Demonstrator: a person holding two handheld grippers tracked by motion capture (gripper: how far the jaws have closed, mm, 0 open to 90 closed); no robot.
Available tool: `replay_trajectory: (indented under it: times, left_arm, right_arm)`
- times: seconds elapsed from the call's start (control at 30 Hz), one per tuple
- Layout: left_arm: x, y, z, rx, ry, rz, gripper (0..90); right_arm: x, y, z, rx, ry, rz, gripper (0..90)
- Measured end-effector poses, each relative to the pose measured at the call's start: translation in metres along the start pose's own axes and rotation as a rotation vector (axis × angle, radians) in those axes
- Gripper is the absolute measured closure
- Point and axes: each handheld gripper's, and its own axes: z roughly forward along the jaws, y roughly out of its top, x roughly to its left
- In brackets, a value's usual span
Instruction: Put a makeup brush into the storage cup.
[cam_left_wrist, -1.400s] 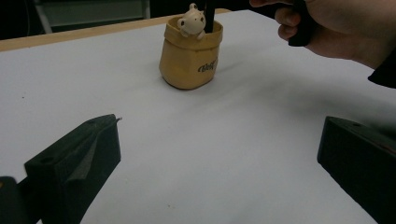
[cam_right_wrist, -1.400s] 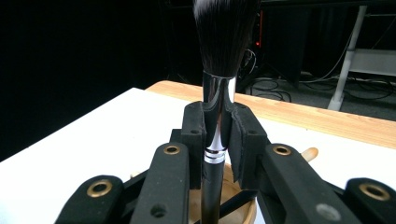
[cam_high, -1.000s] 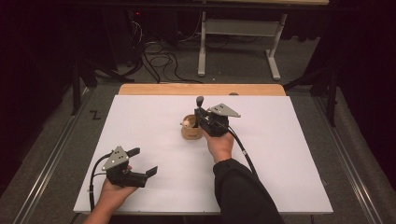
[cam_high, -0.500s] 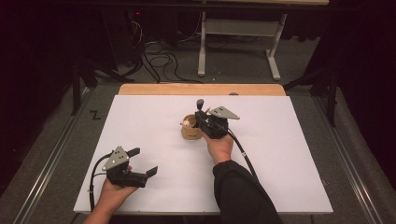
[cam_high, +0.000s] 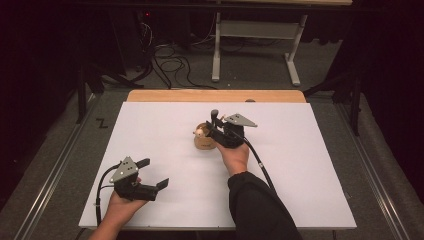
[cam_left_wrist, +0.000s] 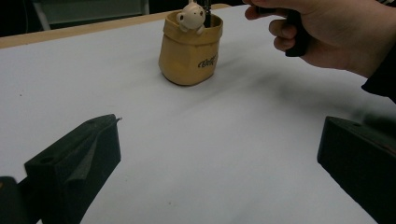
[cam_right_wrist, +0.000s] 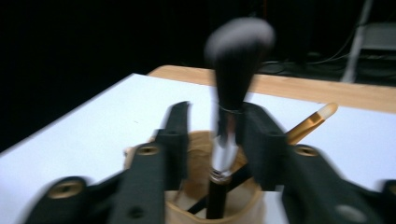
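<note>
Right gripper view: right gripper (cam_right_wrist: 212, 140) jaws parted around fluffy black brush (cam_right_wrist: 236, 60) in tan pot (cam_right_wrist: 205, 200); left gripper (cam_high: 152, 176) gapes, empty.

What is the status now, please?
Left gripper open, idle near table edge. Right gripper open around black brush standing in tan pot. Nothing in the way.

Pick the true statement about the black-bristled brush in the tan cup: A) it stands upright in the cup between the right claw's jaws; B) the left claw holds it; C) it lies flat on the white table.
A: the brush stands upright in the cup, between the right claw's jaws.
</note>
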Motion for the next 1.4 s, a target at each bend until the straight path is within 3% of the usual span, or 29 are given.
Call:
replay_trajectory:
  times: [0.13, 0.33, 0.9, 1.17, 1.4]
  left_arm:
    - [0.0, 0.0, 0.0, -0.001, 0.0, -0.001, 0.1]
    - [0.0, 0.0, 0.0, 0.001, -0.002, -0.001, 0.1]
    - [0.002, 0.0, 0.001, 0.007, -0.006, -0.01, 0.1]
    - [0.001, -0.001, 0.002, 0.006, -0.01, -0.019, 0.1]
    - [0.002, 0.0, 0.002, -0.003, -0.005, -0.03, 0.1]
  right_arm:
    - [-0.004, 0.001, -0.001, 0.003, -0.009, 0.023, 48.4]
    - [-0.004, 0.004, -0.006, 0.002, -0.012, 0.02, 45.8]
    - [0.006, 0.01, -0.026, 0.039, 0.004, -0.096, 33.9]
    - [0.007, 0.007, -0.04, 0.026, 0.023, -0.099, 32.4]
    - [0.002, 0.004, -0.055, 0.026, 0.033, -0.109, 20.6]
